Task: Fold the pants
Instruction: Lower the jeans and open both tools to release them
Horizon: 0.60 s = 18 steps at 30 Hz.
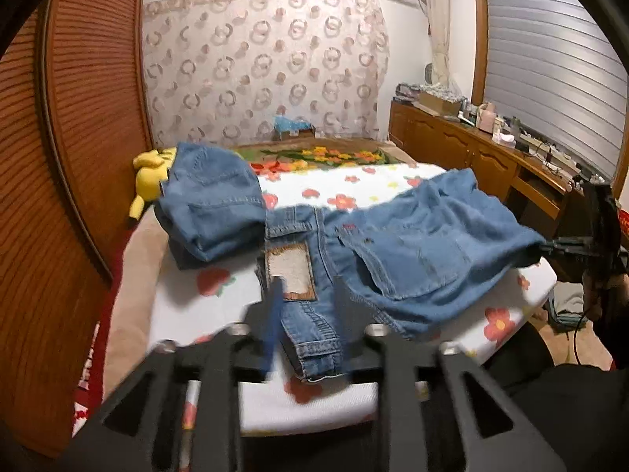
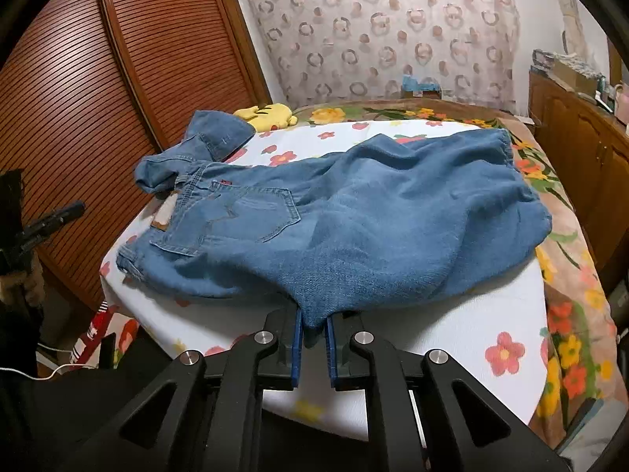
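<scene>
**Jeans spread across the bed, pinned at the right, let go at the left**

The bed [image 2: 452,326], under a white flowered sheet, carries the jeans [image 2: 373,216] lying back side up, with their long axis running crosswise in front of the person: waistband and leather patch [image 1: 290,271] toward the left hand, the folded bulk of the legs toward the right. 1 end is already turned over into a thick bundle [image 1: 212,212] at the far left, next to a yellow plush toy [image 1: 151,175].

The right gripper [image 2: 314,338] is the one engaged. It points down at a slant over the near edge of the bed, and its 2 blue pads [image 2: 298,338] are clamped on a fold of denim that droops between them.

The left gripper [image 1: 310,314] hovers just over the waistband end, also tilted downward. Its jaws stand partly apart, the waistband strip lying between them but not pinched; motion blur smears the fingers.

My reading: the next fold turns on the waistband, which sits directly ahead of the left gripper and is nearer to it than to the right.
</scene>
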Motion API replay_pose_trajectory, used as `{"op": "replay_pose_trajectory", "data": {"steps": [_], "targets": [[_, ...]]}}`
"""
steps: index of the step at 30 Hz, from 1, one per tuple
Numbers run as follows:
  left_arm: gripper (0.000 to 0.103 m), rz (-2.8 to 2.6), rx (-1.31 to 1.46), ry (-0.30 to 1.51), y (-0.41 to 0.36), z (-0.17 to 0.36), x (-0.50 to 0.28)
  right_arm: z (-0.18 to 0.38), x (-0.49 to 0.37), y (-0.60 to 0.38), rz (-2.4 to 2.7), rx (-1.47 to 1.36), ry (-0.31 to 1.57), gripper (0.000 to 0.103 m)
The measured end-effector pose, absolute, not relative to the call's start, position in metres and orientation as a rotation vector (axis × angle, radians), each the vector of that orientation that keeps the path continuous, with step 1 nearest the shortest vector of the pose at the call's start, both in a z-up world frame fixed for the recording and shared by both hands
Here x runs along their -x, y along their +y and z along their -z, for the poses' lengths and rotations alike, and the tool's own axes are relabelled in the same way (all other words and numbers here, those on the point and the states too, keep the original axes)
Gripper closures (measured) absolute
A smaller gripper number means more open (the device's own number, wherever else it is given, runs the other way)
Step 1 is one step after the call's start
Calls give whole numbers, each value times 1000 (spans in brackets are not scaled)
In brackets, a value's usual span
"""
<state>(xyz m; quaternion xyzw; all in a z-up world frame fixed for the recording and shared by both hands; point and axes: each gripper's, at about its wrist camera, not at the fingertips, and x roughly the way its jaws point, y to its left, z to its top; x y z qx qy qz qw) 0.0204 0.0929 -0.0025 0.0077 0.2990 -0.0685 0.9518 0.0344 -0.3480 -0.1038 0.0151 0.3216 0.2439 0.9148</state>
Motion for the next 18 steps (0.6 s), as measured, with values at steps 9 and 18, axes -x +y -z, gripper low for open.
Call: {"op": "replay_pose_trajectory", "data": {"steps": [9,18], "targets": [[23,165,-18,586,76,-5,-33,98,-19,-346,-482,-18,621,91],[22,181,-32,588,55,-1,-50,94,-9,-358,-399,-33,565,64]]}}
